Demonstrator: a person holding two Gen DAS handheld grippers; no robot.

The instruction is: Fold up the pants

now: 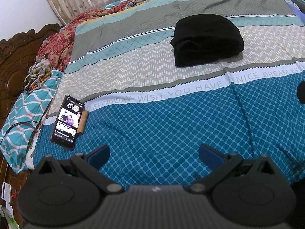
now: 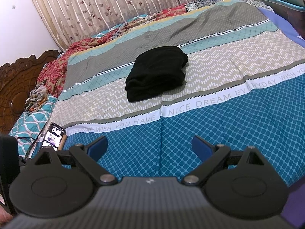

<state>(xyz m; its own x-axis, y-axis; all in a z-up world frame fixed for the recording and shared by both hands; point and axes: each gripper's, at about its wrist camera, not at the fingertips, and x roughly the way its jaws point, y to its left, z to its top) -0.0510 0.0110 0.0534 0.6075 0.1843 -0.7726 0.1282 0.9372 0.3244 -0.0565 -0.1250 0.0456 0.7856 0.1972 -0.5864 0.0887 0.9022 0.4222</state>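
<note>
**Black pants folded on the bed, both grippers free**

On the far half of the bedsheet (image 1: 152,137), the black pants (image 1: 206,40) lie as a compact folded stack of several layers, resting on the beige zigzag band just beyond the white text stripe. Both views show the same bundle, with its layered edges turned toward the near side.

Near the front edge of the bed, the left gripper (image 1: 154,152) hangs over the blue diamond zone with its jaws spread wide and nothing between them. The right gripper (image 2: 149,146) is the same: jaws wide apart, empty, well apart from the pants. At the left, a phone (image 1: 66,122) with a lit screen lies on the sheet near the pillow (image 1: 24,114).

I judge the folding as nearly finished or finished. If 1 more touch is needed, it is better to press the top layer gently with 2 grippers from both sides, so the stack stays square. Pulling only 1 corner may open the layers again. The grippers should also stay away from the phone when they move.
</note>
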